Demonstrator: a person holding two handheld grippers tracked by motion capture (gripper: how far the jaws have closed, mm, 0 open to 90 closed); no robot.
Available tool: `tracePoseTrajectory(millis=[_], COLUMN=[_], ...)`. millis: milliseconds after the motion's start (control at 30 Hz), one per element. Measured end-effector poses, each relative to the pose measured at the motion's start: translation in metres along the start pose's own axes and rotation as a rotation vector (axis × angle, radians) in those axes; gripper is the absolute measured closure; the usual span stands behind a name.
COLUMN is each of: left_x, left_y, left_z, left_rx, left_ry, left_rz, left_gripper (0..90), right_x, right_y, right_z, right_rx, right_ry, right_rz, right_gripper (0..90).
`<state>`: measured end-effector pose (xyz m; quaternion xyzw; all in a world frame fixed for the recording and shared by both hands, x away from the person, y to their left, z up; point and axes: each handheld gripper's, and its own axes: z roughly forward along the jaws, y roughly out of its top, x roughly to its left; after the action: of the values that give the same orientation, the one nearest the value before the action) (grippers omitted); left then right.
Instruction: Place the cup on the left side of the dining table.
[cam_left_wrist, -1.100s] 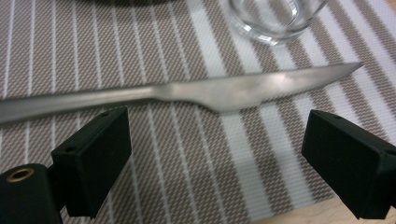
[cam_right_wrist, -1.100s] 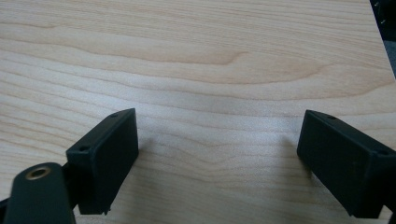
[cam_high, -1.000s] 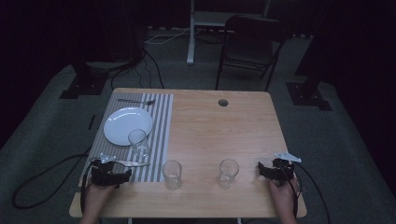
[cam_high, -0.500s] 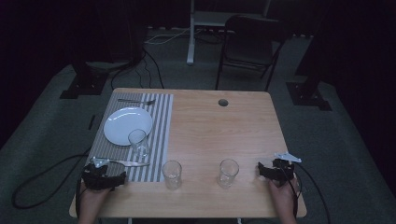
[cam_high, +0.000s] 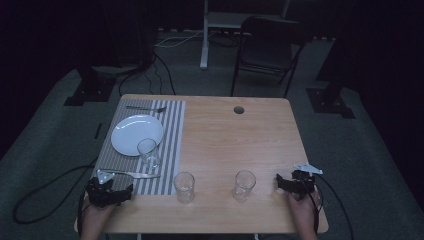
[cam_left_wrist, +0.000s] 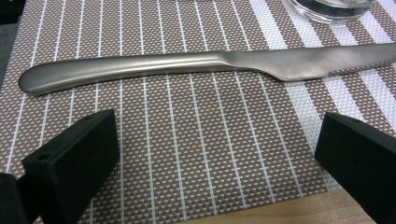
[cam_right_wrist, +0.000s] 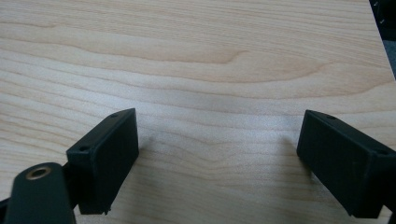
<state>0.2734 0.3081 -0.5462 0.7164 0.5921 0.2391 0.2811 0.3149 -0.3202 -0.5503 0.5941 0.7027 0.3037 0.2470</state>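
Knife (cam_left_wrist: 196, 65) is seen lying flat on the striped placemat (cam_left_wrist: 196, 154), just beyond the left gripper (cam_left_wrist: 215, 158), whose jaws are spread wide and are touching nothing. The right gripper (cam_right_wrist: 217, 158) is held low over the bare wooden table (cam_right_wrist: 196, 51), its jaws also spread apart. Farther away, a glass (cam_high: 148, 152) and a white plate (cam_high: 131, 134) are placed on the placemat.

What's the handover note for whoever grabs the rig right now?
Left gripper: open, low over the striped placemat, knife lying just beyond its jaws, untouched.
Right gripper: open, holding nothing, over bare table at the near right.
Plate, fork and one glass sit on the placemat; two glasses stand on the wood near the front edge.
Nothing gripped yet. Likely next: close the left on the knife handle.
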Motion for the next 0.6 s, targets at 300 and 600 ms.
tracePoseTrajectory(millis=[300, 600], left_x=[0.0004, -0.0016], left_y=[-0.0017, -0.0023], left_z=[-0.0016, -0.0020], left_rx=[0.001, 0.001], left_ry=[0.006, 0.023], left_rz=[-0.005, -0.022], left_gripper=[0.3, 0.3], right_x=[0.0001, -0.0001], right_y=[-0.0002, -0.0002], right_z=[-0.0001, -0.0001], right_rx=[-0.001, -0.001], right_ry=[-0.002, -0.001], right_rz=[0.001, 0.001], right_gripper=[12.3, 12.3])
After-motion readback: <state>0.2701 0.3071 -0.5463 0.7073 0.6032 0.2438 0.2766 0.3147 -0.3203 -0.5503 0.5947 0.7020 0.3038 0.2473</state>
